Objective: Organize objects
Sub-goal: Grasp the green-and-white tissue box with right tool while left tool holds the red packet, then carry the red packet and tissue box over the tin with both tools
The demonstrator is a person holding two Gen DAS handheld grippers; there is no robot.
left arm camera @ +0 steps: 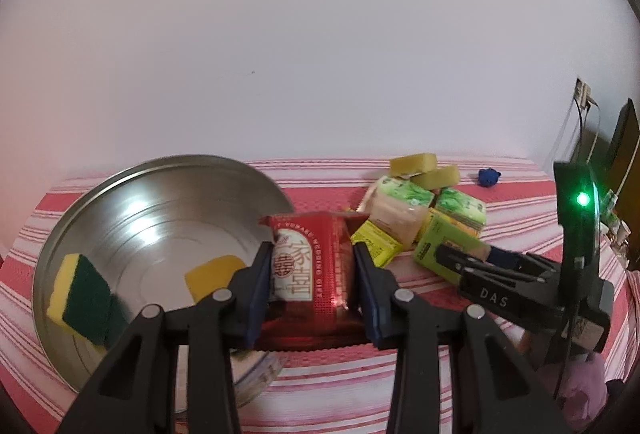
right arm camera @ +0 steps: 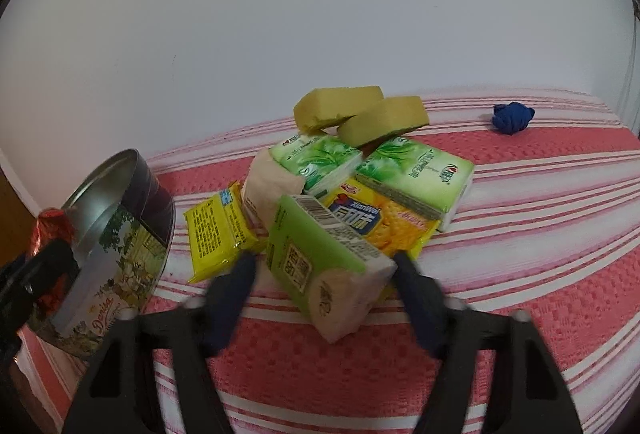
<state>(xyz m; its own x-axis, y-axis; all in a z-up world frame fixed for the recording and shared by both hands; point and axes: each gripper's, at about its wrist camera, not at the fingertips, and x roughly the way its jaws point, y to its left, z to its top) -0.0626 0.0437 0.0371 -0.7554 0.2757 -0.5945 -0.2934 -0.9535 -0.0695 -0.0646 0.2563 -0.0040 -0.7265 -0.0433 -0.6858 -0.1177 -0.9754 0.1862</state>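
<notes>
My left gripper (left arm camera: pixel 312 254) is shut on a red foil packet (left arm camera: pixel 308 274) with gold print, held at the right rim of a round metal tin (left arm camera: pixel 120 194). Inside the tin lie a green-and-yellow sponge (left arm camera: pixel 80 298) and a yellow sponge (left arm camera: pixel 212 274). My right gripper (right arm camera: pixel 324 266) straddles a green tissue pack (right arm camera: pixel 320 258) at the front of a pile. Its blurred fingers (right arm camera: pixel 236 282) stand close beside the pack, with a thin gap on the left, so I read it as open. The right gripper (left arm camera: pixel 452 258) also shows in the left wrist view at that pack.
The pile holds more green tissue packs (right arm camera: pixel 416 174), yellow cracker packets (right arm camera: pixel 216 234) and two yellow sponges (right arm camera: pixel 340 106) on a red-and-white striped cloth (right arm camera: pixel 520 234). A small blue object (right arm camera: pixel 512 118) lies at the back right. The tin (right arm camera: pixel 120 266) stands left of the pile, a white wall behind.
</notes>
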